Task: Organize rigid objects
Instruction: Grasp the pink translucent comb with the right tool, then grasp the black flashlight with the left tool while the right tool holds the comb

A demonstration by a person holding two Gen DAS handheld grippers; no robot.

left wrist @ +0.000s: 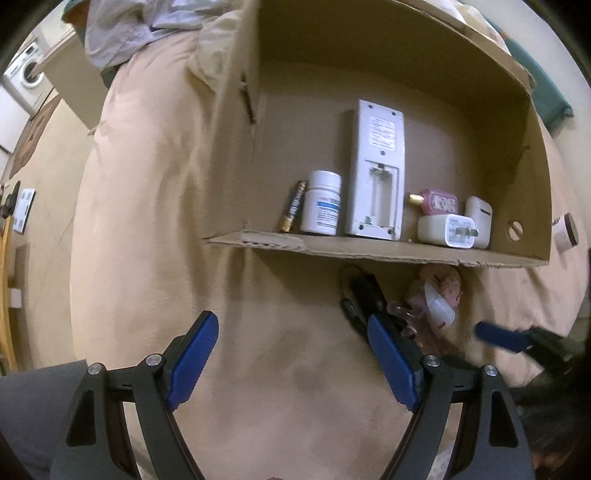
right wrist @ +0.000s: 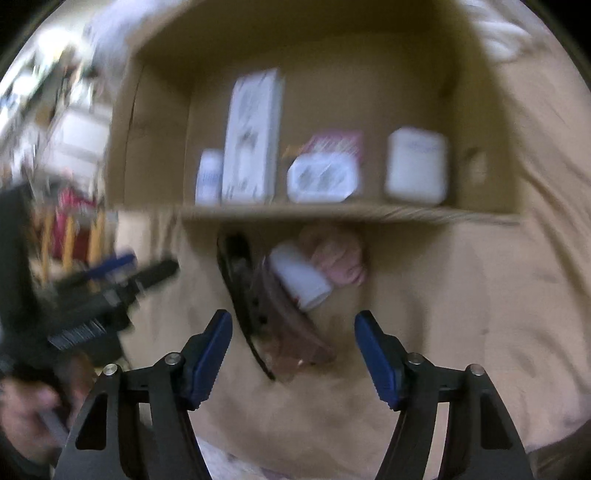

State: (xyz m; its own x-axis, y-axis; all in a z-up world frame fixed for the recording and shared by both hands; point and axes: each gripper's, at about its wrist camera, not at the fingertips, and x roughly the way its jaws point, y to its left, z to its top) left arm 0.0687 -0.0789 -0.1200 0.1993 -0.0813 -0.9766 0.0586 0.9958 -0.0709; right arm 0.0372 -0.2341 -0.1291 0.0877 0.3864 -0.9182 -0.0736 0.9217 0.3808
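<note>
Both tongs (left wrist: 291, 354) (right wrist: 291, 354) released w/ nothing between; remote (left wrist: 375, 170) lengthwise, battery bay toward box (left wrist: 369, 251) front.

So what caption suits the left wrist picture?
Open left gripper hovers over bedding before a cardboard box holding small items.

I read home bedroom: beige bedding (left wrist: 147, 221) fills frame, washing machine (left wrist: 27, 75) upper left, clothes (left wrist: 122, 29) at top.
</note>
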